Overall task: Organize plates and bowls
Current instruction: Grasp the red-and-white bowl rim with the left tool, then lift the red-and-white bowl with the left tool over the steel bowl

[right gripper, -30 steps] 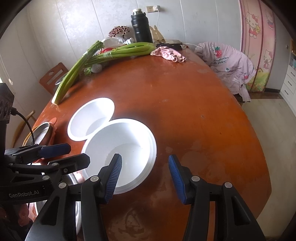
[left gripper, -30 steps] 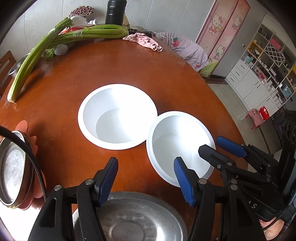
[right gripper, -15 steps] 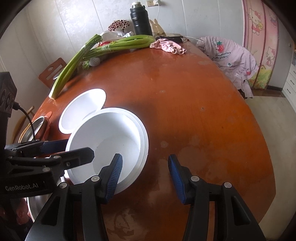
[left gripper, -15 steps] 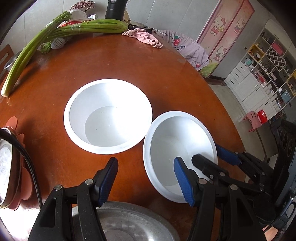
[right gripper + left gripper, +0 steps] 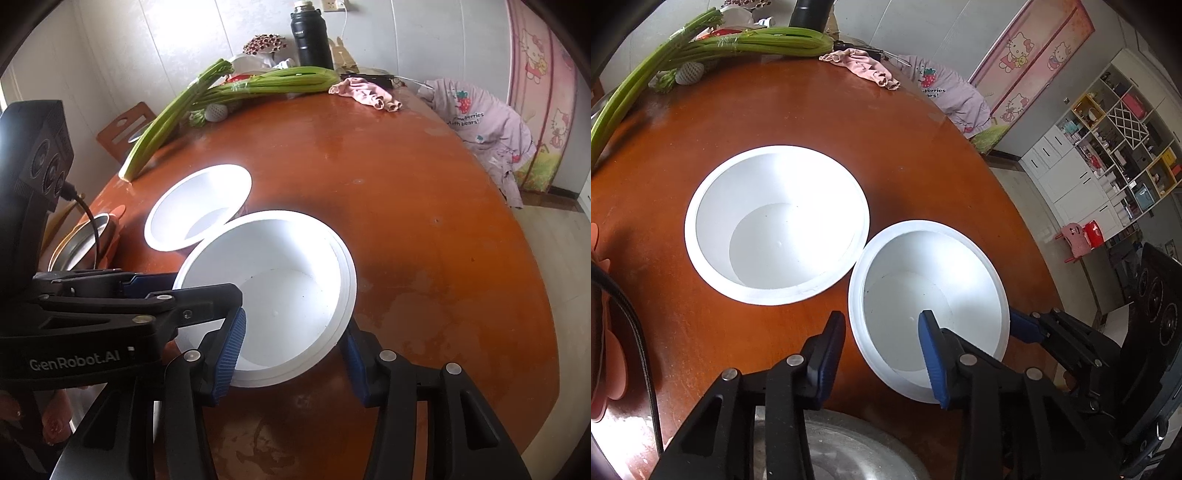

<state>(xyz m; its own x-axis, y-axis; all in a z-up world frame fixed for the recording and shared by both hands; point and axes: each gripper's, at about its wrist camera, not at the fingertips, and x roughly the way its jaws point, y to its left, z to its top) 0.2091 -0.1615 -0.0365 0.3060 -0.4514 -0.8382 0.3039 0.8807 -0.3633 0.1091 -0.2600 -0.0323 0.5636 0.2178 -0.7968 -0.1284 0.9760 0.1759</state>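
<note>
Near white bowl [image 5: 929,310] with its rim between both tongs' pads.

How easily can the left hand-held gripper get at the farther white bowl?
Probably not yet: the left hand-held gripper is shut on the rim of the nearer white bowl. Once released, the way to the farther white bowl looks free.

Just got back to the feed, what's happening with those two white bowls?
Both grippers are on the near bowl, which is right beside the far bowl on the table. The left gripper has just been closing its jaws with the bowl's left wall between them, and is now clamped on it. The right gripper straddles the right wall; whether it presses is unclear.
</note>
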